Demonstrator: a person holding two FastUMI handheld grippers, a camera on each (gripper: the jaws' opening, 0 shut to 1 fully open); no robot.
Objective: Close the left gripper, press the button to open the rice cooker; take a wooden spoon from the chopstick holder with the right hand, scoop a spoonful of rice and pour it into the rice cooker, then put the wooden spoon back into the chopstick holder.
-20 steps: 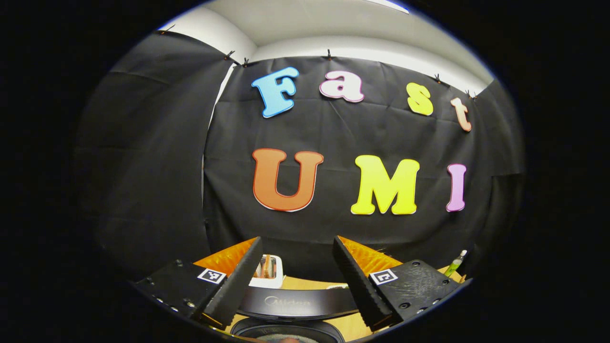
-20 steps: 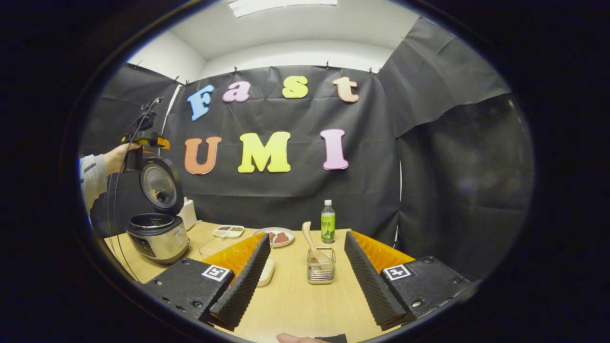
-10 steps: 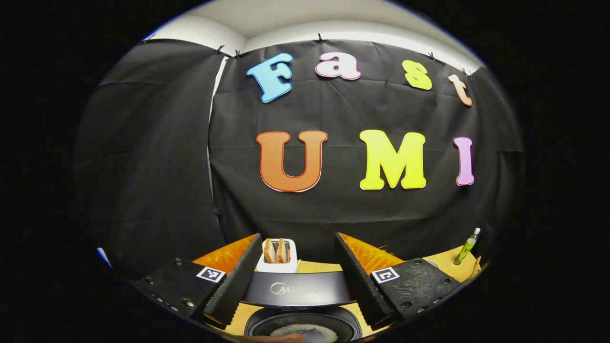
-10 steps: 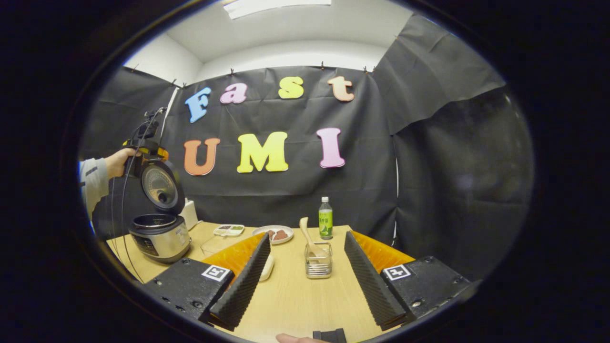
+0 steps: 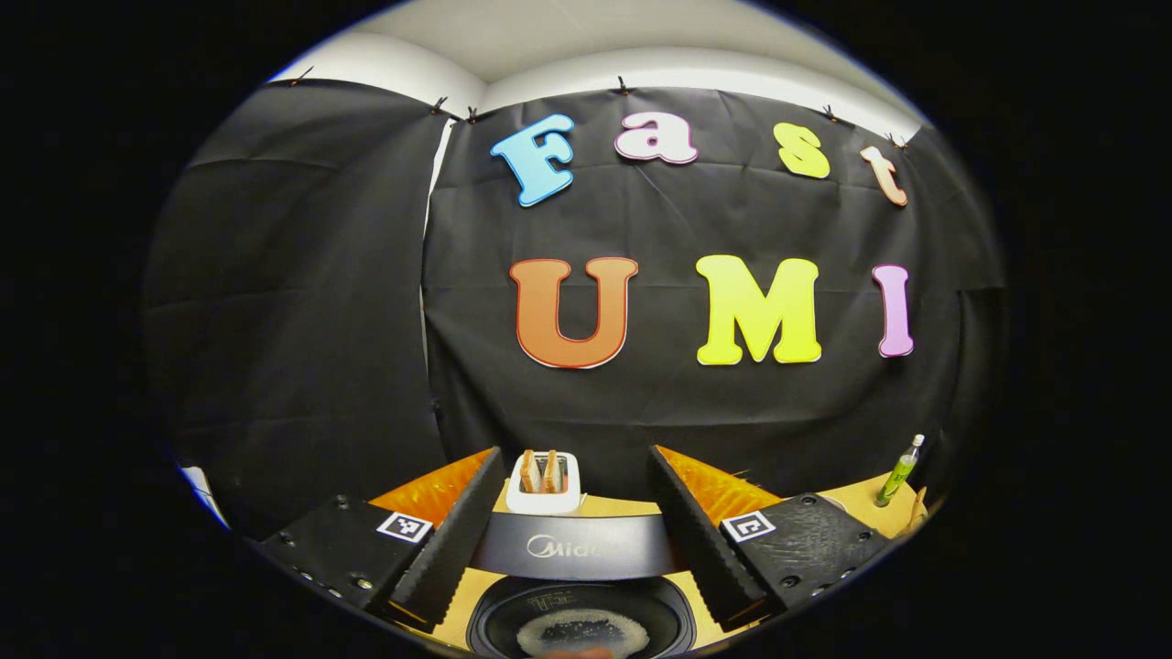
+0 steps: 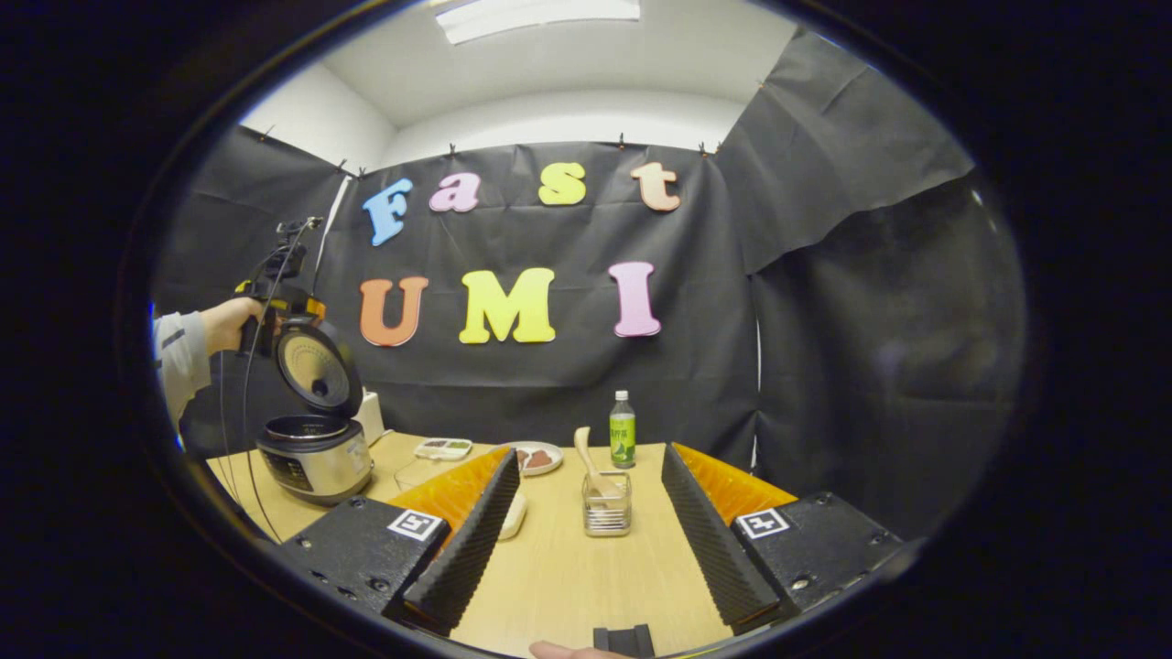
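The rice cooker (image 6: pixel 316 453) stands at the table's left with its lid (image 6: pixel 316 366) swung up. A hand holds my left gripper (image 6: pixel 275 293) above that lid. In the left gripper view, my left gripper (image 5: pixel 575 450) is open, with the lid's dark edge (image 5: pixel 577 546) and the inner pot (image 5: pixel 581 631), grains in its bottom, below the fingers. My right gripper (image 6: pixel 588 450) is open and empty above the table. Straight ahead of it, some way off, the wooden spoon (image 6: pixel 587 456) leans in the clear chopstick holder (image 6: pixel 606 505).
A green bottle (image 6: pixel 622 430), a plate of food (image 6: pixel 534 458) and a small divided tray (image 6: pixel 442 448) stand at the back of the wooden table (image 6: pixel 568 577). A white dish (image 6: pixel 513 514) lies behind my right gripper's left finger. A white toaster (image 5: pixel 547 480) stands behind the cooker.
The left gripper view has dropped, bringing the toaster and the pot with its grains into sight. The chopstick holder looks slightly farther from my right gripper. Both grippers stay open.
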